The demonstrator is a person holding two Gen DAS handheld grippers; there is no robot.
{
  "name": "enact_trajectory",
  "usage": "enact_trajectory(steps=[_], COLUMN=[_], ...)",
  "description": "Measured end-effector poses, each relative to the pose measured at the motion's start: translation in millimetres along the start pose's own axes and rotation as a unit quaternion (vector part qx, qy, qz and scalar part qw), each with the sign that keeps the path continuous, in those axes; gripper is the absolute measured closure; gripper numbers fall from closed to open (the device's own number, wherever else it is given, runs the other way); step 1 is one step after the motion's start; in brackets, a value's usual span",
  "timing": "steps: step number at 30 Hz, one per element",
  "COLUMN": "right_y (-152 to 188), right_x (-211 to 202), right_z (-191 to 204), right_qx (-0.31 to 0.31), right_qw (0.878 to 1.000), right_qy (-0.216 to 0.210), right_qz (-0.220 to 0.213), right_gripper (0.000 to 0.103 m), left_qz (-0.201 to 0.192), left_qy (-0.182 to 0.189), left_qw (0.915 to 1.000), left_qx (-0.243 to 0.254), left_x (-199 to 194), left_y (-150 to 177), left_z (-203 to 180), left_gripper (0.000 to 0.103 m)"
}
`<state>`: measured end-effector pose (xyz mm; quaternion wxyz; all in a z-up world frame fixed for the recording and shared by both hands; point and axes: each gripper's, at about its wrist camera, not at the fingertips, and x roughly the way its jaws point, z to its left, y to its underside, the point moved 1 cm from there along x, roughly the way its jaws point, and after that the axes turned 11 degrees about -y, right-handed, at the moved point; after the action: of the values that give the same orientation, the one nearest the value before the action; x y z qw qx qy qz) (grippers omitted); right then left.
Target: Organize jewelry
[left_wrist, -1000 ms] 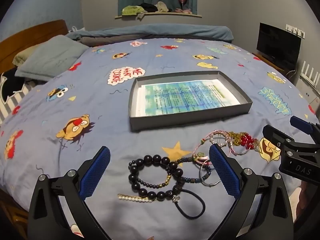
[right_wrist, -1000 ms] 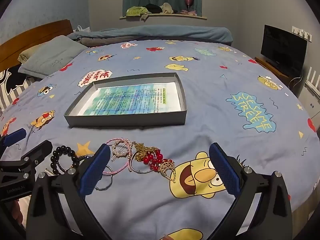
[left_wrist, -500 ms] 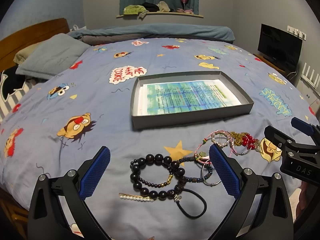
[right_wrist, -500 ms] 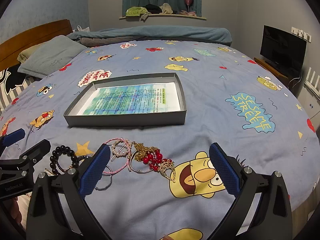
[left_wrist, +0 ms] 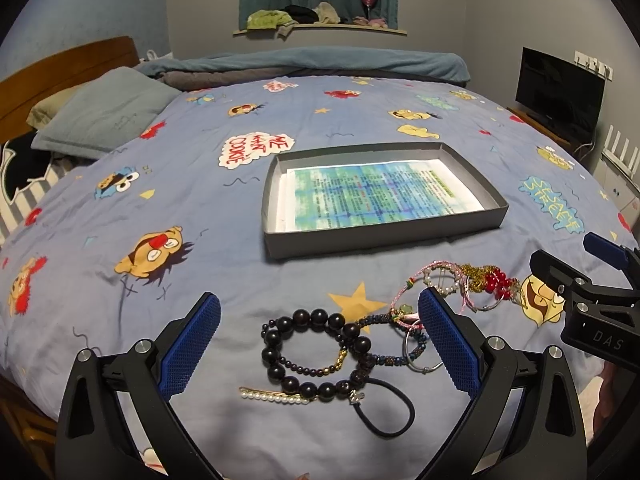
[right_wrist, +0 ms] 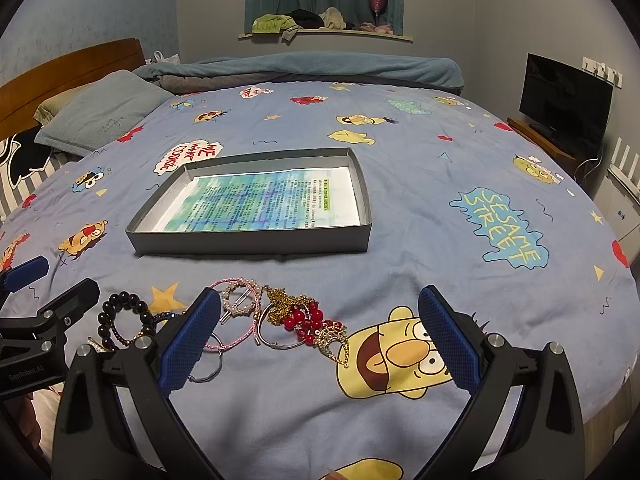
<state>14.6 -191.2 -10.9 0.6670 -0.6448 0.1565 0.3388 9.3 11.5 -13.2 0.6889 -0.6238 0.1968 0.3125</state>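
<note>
A heap of jewelry lies on the blue bedspread near its front edge. A black bead bracelet (left_wrist: 316, 356), a pearl hair clip (left_wrist: 274, 396) and a black hair tie (left_wrist: 386, 410) lie between the fingers of my open left gripper (left_wrist: 320, 344). Pink bangles (right_wrist: 236, 300), a red bead cluster (right_wrist: 302, 320) and a gold crescent pendant (right_wrist: 334, 338) lie just ahead of my open right gripper (right_wrist: 320, 340). Beyond the heap sits a shallow grey box (left_wrist: 384, 236) lined with a printed sheet (left_wrist: 380, 194). Neither gripper holds anything.
A grey pillow (left_wrist: 100, 116) and wooden headboard (left_wrist: 60, 68) are at far left. A rolled blue blanket (left_wrist: 312, 62) lies across the far side of the bed. A black screen (left_wrist: 558, 90) stands at the right by the wall.
Both views have shifted slightly; the jewelry and box sit a little lower in frame. Nothing was picked up and both grippers stay open.
</note>
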Motion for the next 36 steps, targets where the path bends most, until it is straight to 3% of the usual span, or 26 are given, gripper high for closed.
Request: enact_trajectory(steps=[36], right_y=[-0.4], right_x=[0.4], right_z=[0.8], right_qx=[-0.004], right_qw=[1.0], right_qy=[0.005], right_qz=[-0.001], right_gripper=[0.005], left_qz=[0.001], left_qy=[0.0], left_qw=[1.0], left_qx=[-0.001], left_x=[0.0], left_y=[-0.6], left_z=[2.1], left_gripper=[0.005])
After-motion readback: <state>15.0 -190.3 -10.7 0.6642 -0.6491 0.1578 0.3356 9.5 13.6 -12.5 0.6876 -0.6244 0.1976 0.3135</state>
